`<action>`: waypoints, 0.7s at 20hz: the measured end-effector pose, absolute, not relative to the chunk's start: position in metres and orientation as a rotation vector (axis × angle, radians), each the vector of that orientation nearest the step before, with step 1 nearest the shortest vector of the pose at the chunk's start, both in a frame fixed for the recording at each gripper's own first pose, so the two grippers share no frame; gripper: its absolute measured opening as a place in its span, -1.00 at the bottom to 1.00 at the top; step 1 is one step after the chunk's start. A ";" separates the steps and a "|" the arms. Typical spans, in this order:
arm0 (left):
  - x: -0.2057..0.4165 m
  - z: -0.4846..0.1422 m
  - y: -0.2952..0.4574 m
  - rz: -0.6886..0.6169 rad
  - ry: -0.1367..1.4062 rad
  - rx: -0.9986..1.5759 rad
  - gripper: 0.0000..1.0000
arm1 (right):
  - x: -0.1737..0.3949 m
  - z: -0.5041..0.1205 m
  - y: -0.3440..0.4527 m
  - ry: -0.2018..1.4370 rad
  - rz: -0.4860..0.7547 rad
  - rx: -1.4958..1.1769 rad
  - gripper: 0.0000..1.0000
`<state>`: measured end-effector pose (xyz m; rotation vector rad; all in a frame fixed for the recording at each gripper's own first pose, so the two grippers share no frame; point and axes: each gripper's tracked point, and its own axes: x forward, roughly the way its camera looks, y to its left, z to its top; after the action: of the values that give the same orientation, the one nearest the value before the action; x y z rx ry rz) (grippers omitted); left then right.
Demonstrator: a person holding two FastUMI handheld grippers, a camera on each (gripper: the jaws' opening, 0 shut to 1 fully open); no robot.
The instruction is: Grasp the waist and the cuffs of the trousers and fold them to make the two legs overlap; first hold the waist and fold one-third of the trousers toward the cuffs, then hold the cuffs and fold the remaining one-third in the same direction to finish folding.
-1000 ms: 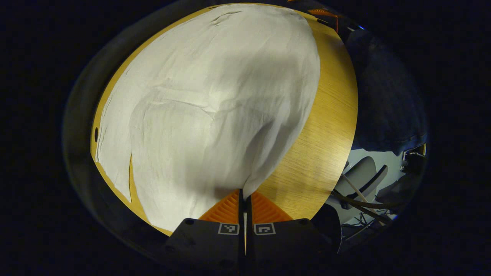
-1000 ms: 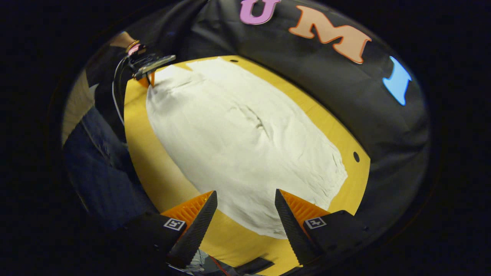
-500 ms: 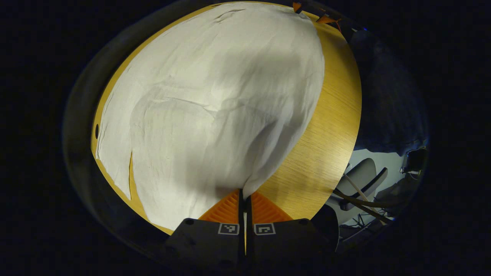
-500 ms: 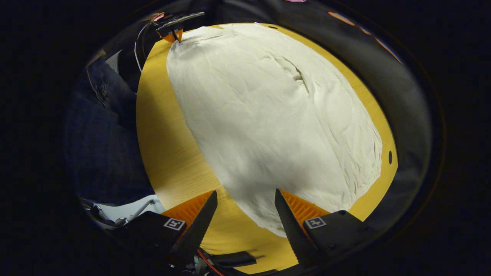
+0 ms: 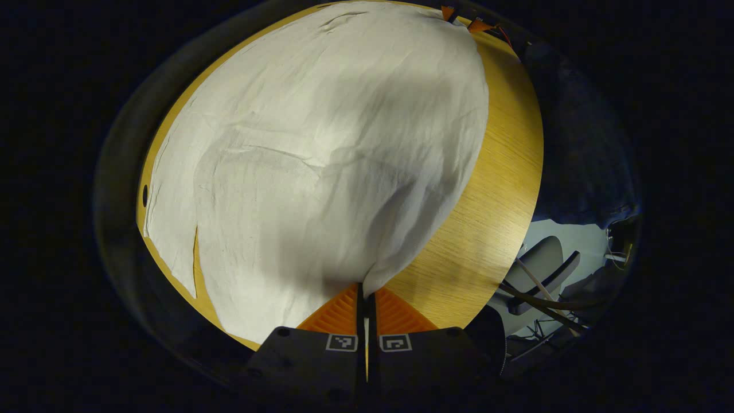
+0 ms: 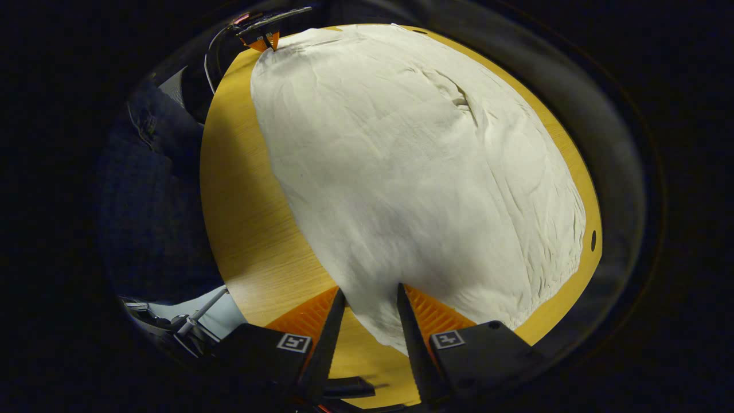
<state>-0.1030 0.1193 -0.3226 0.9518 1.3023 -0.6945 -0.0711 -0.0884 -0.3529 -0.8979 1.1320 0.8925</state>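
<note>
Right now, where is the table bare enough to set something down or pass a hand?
A bare strip of table runs between the trousers and the person's side; a thin sliver lies along the booth wall. The rest is under cloth, crowded at the left gripper and right gripper.

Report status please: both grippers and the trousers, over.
Left gripper shut on trousers edge. Right gripper open, straddling the opposite edge. Trousers spread flat on wooden table. Nothing in the way.

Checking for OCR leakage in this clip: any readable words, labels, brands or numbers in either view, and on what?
No readable text.
Left gripper: two square coded markers on its body, patterns only, no letters or digits.
Right gripper: two similar markers, also patterns only.
Trousers and table: no label or print visible.
</note>
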 end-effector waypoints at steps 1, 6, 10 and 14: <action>-0.103 -0.323 0.119 -0.691 1.303 0.952 -1.00 | -0.071 -0.352 -0.088 1.134 0.887 -0.905 -0.06; -0.104 -0.323 0.120 -0.684 1.302 0.954 -1.00 | -0.064 -0.353 -0.092 1.106 0.824 -0.953 -0.70; -0.104 -0.323 0.120 -0.689 1.308 0.947 -1.00 | -0.063 -0.348 -0.095 1.153 0.772 -0.899 -0.92; -0.104 -0.324 0.121 -0.695 1.299 0.959 -1.00 | -0.058 -0.340 -0.095 1.095 0.714 -0.873 -0.93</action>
<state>-0.1043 0.1214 -0.3238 0.9588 1.2992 -0.6950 -0.0575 -0.0950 -0.3397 -0.8727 1.0947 0.7137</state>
